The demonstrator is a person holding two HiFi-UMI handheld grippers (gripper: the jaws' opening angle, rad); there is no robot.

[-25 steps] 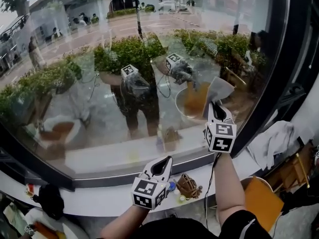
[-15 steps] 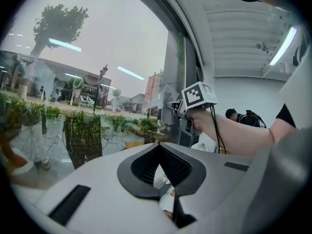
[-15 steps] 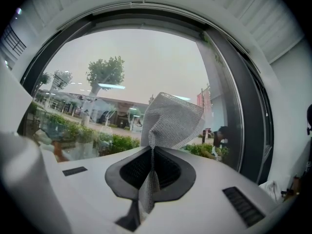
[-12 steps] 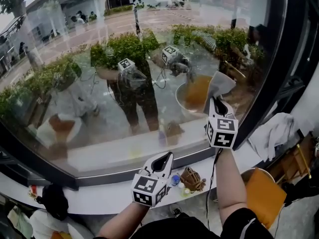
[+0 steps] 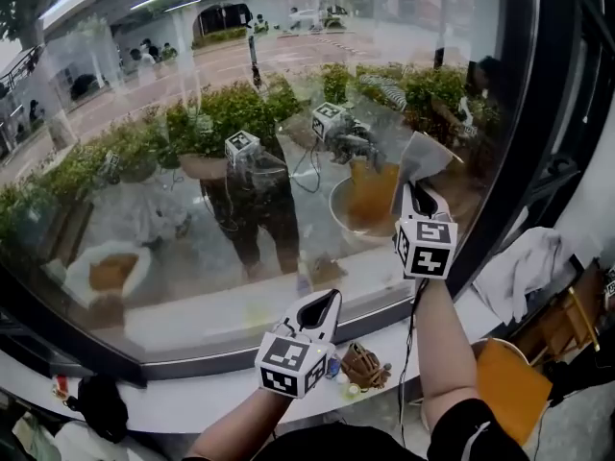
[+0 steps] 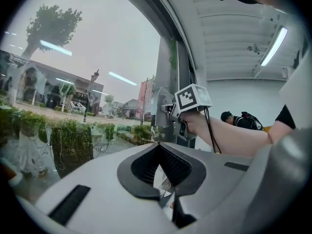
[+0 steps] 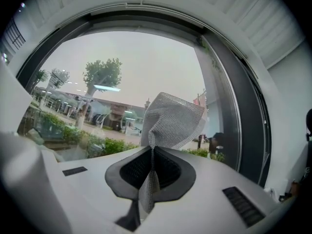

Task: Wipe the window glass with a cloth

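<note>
1. The right gripper [image 7: 151,156] has its jaws pressed together on a grey mesh cloth [image 7: 171,122].
2. The cloth fans out above the jaws, in front of the window glass [image 7: 97,62].
3. A dark window frame [image 7: 245,116] curves down the right side.
4. Outside stand a tree [image 7: 101,74] and hedges [image 7: 105,146].

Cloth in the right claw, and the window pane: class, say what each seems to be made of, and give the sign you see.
Cloth: likely a grey woven mesh textile, matt; a fine grid weave shows, and it folds softly where the right claw pinches it.
Window pane: glass, smooth and glossy; the shrubs show through it and reflections lie on it.
</note>
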